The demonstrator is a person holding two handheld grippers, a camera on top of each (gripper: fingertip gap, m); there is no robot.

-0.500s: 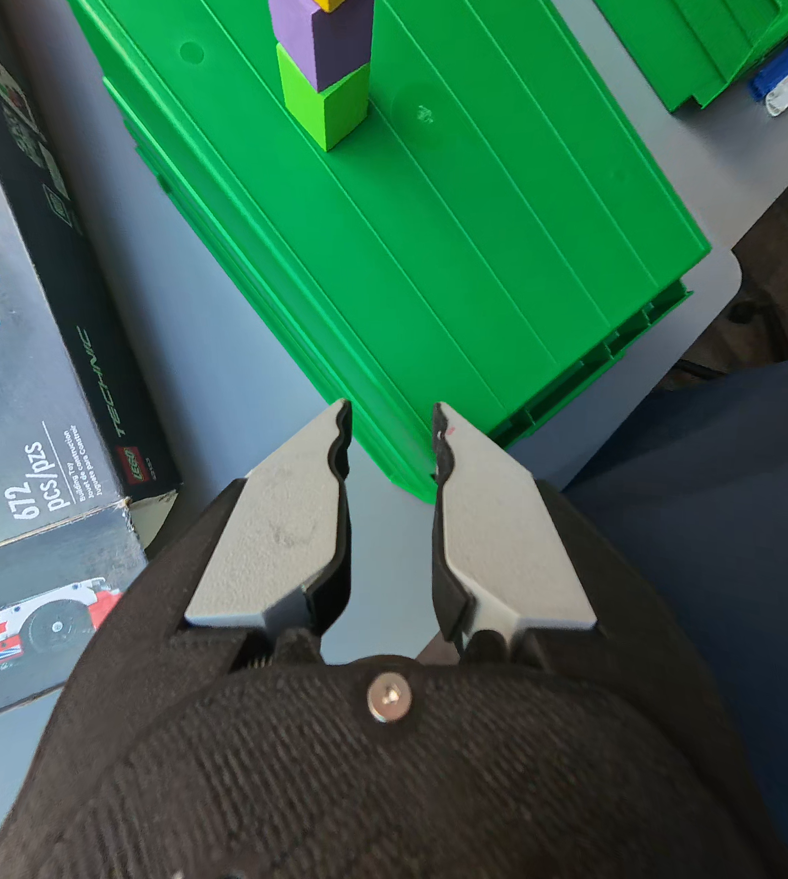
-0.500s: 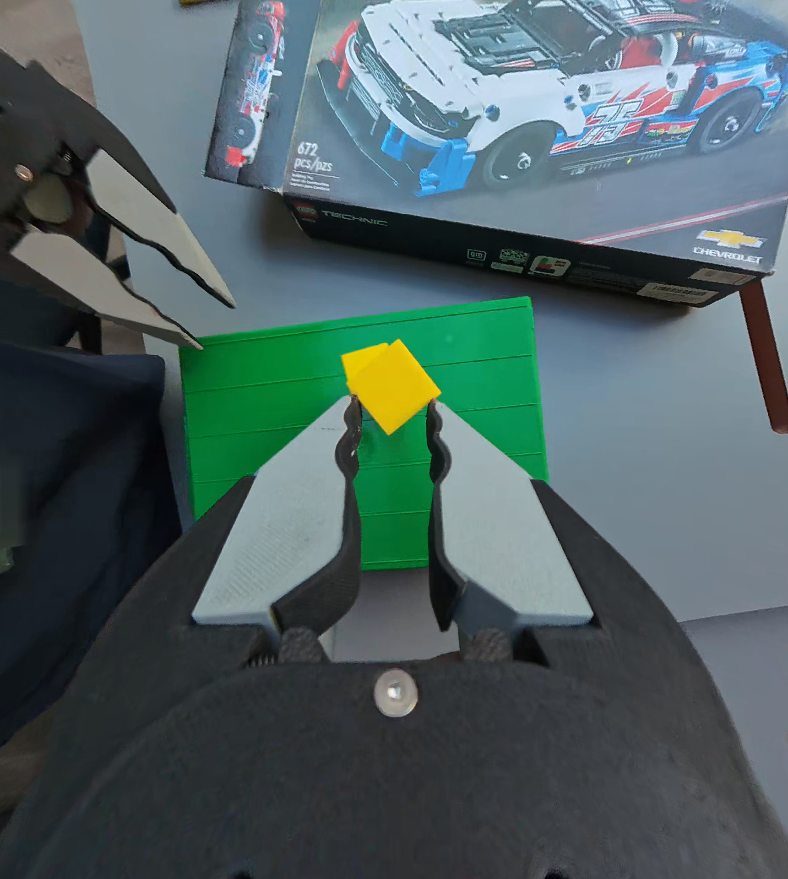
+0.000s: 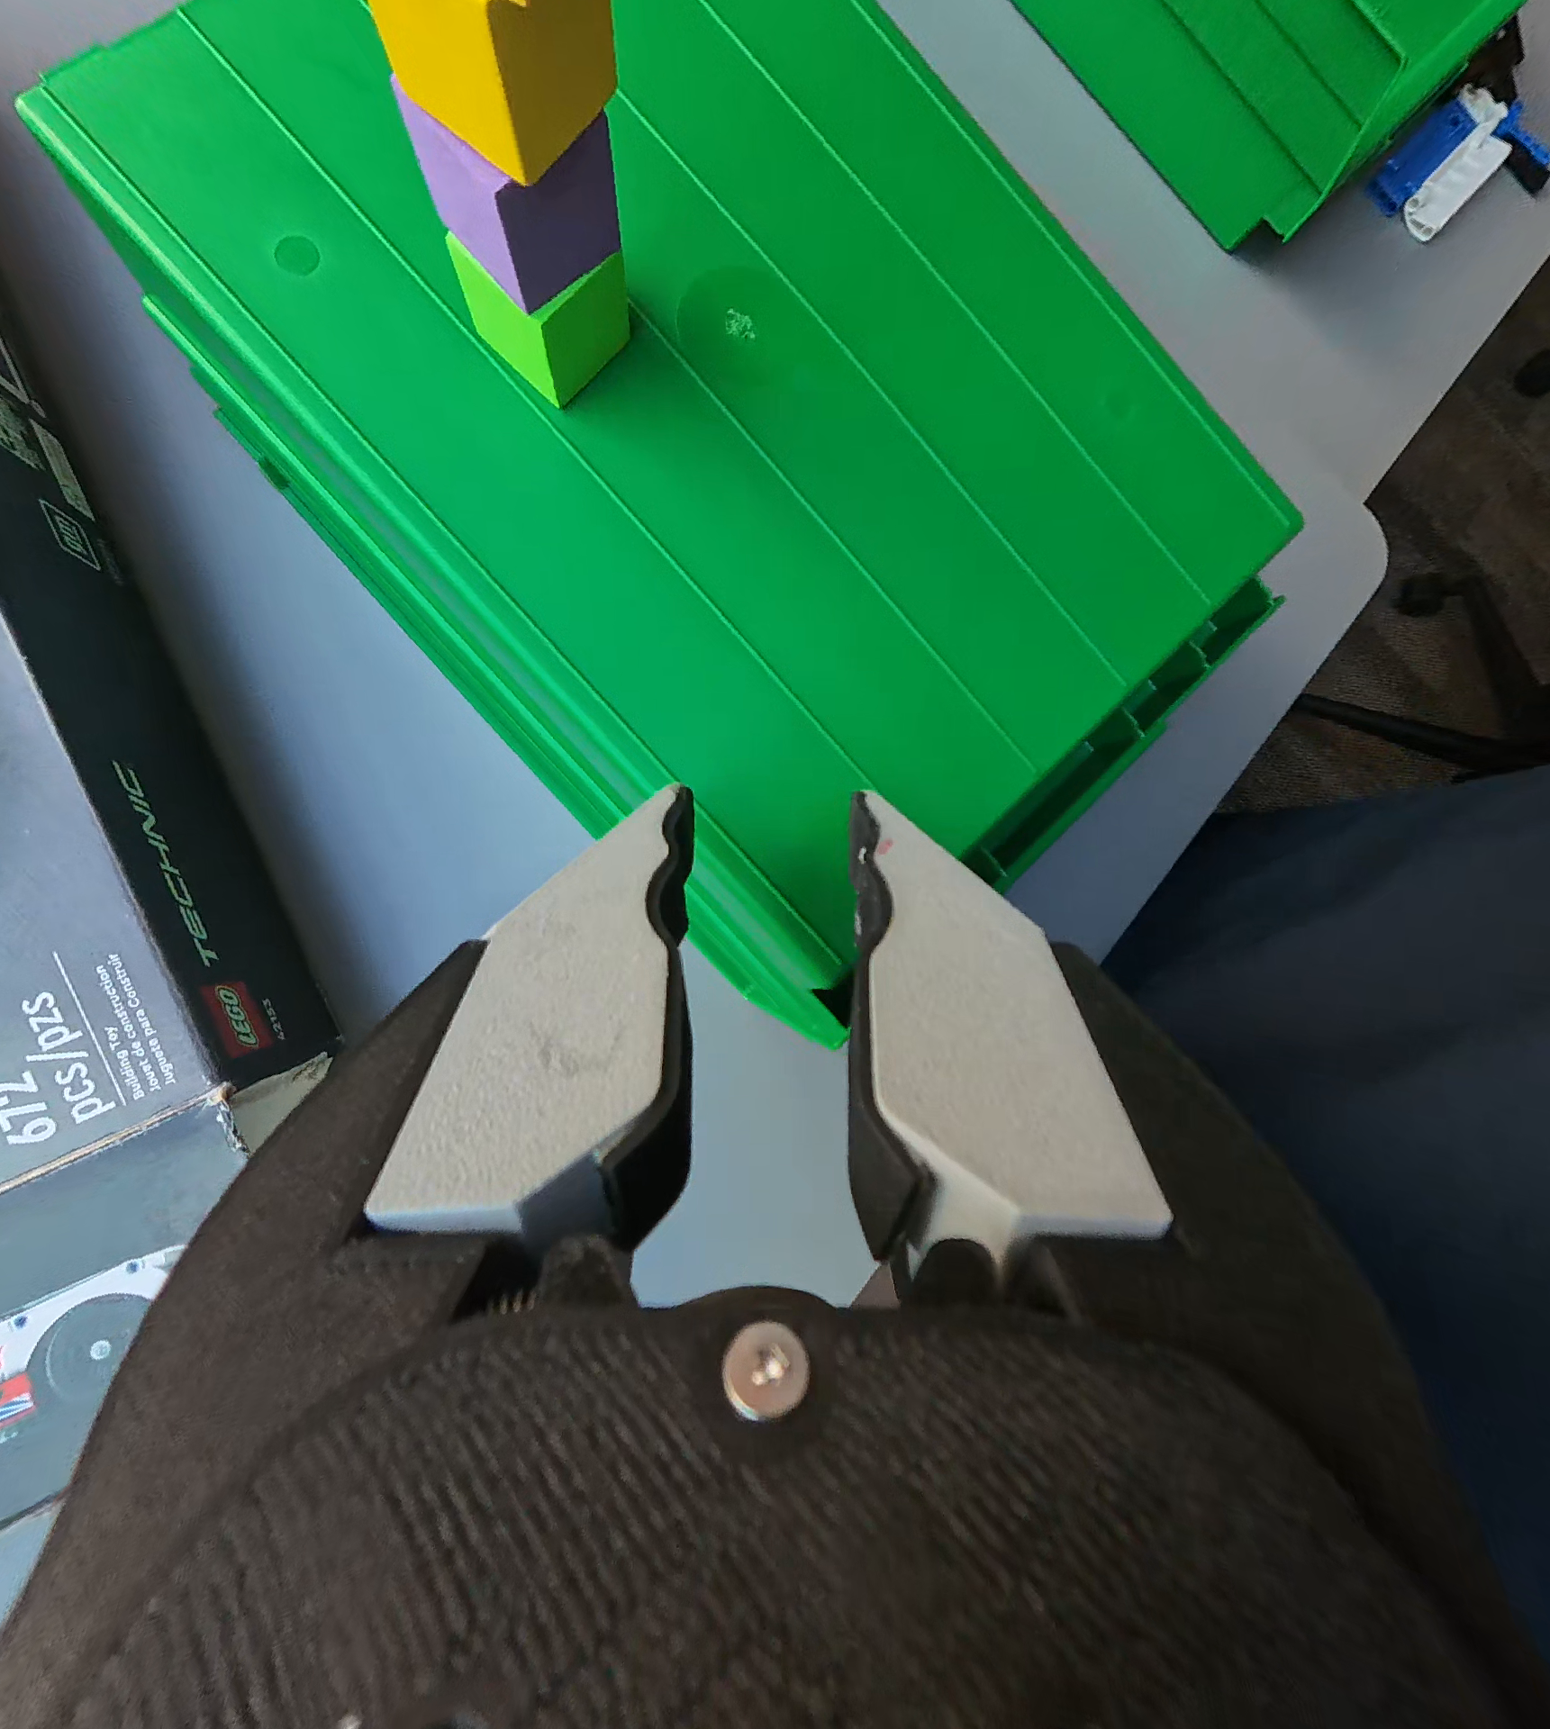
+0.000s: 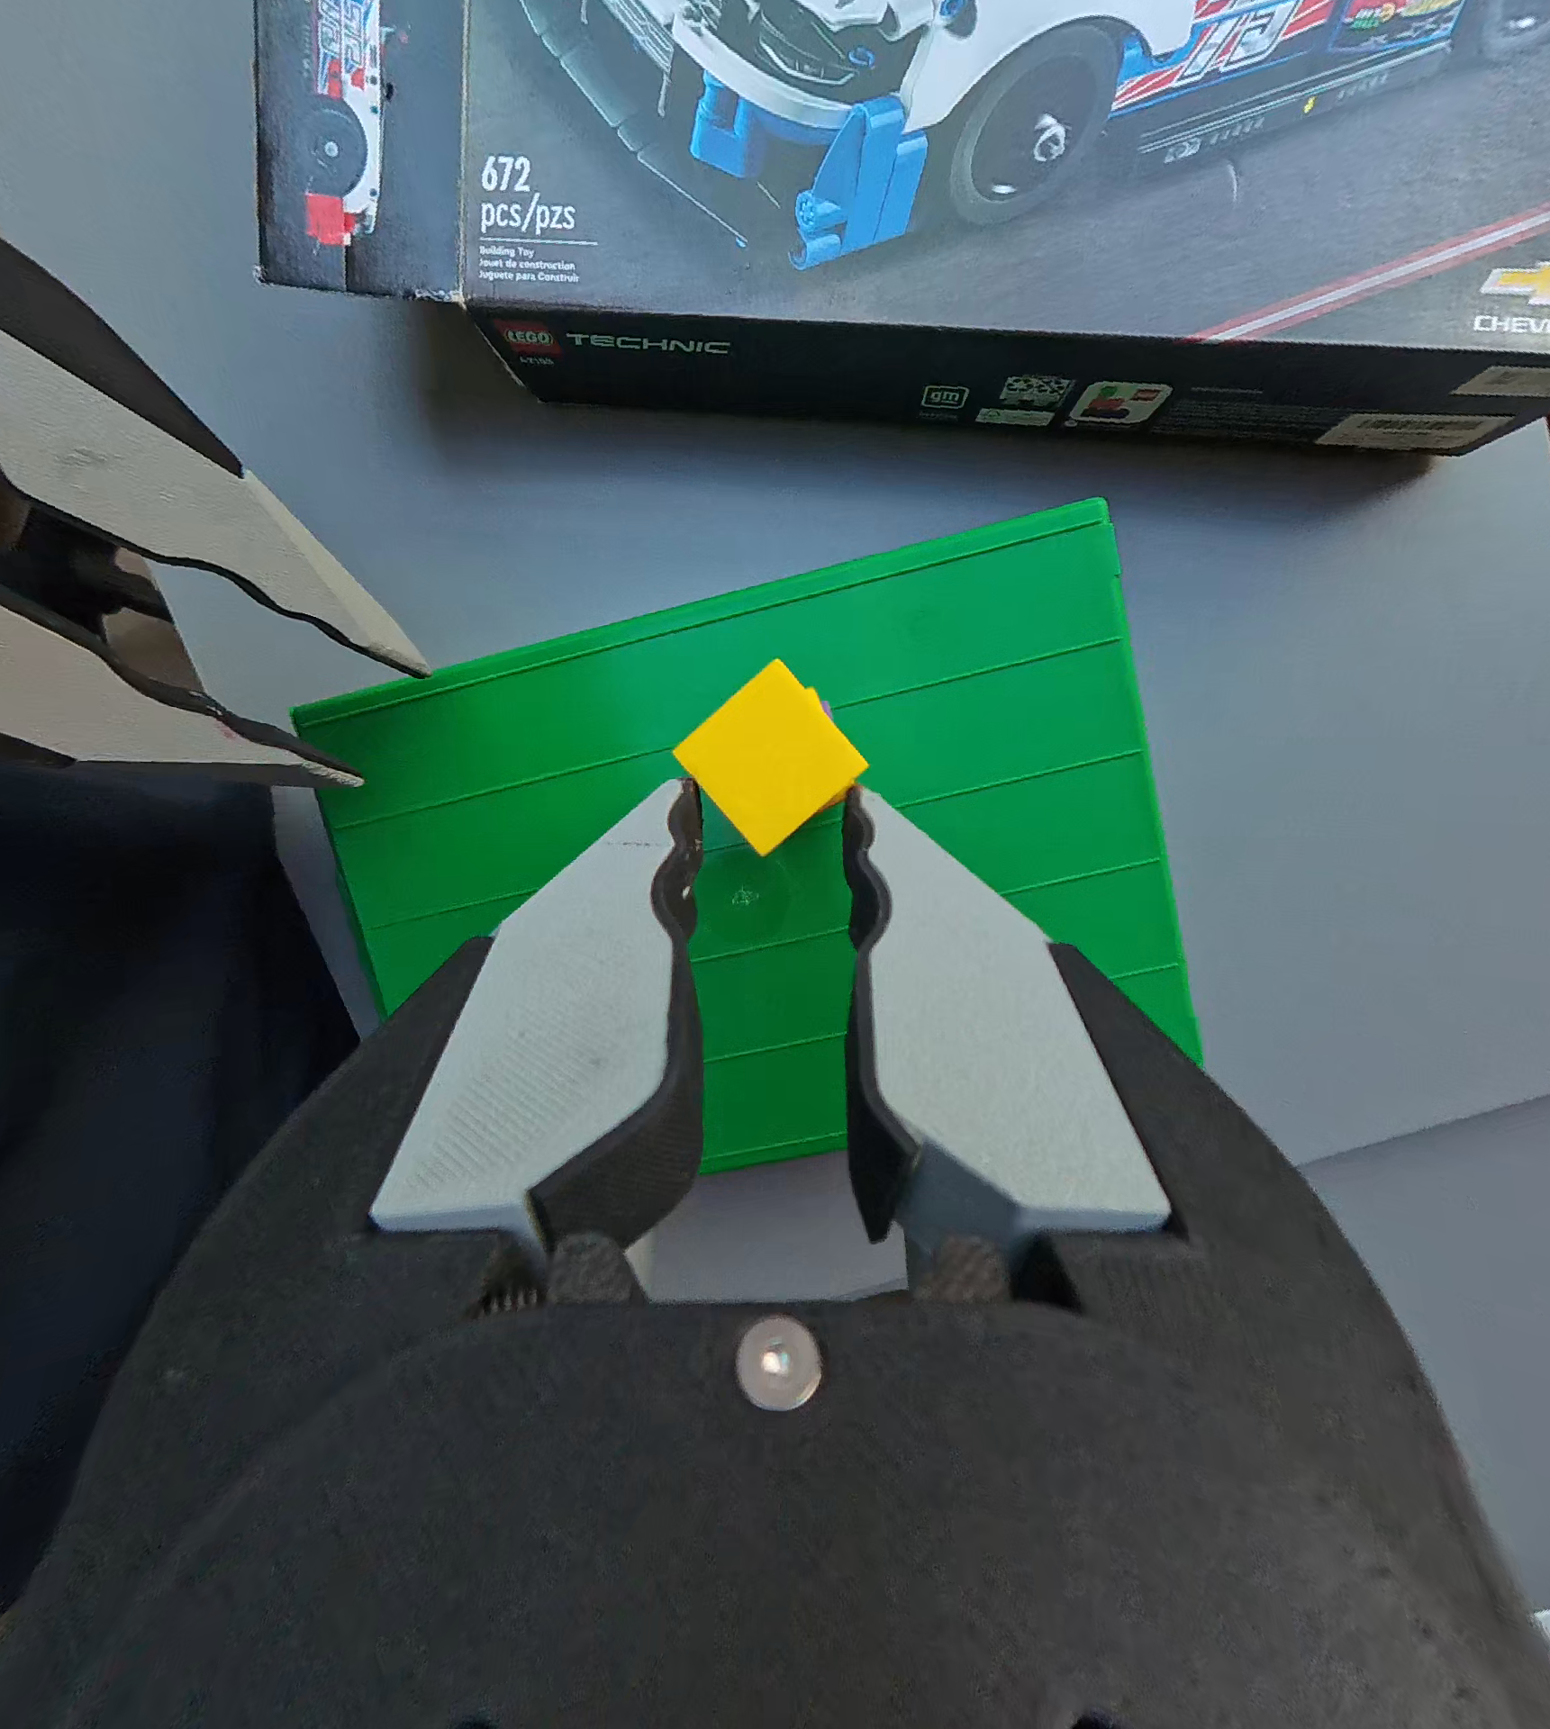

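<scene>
The right hand-held gripper [image 4: 768, 795] brackets the yellow block [image 4: 766, 748] topping the mid-frame stack, its grip unclear, so any sideways nudge could topple it; the left hand-held gripper [image 3: 771, 814] hangs part-open, empty.

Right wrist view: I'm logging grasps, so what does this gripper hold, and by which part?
The right gripper holds the yellow cube, its fingertips against two opposite sides near the corners. The left gripper holds nothing.
</scene>
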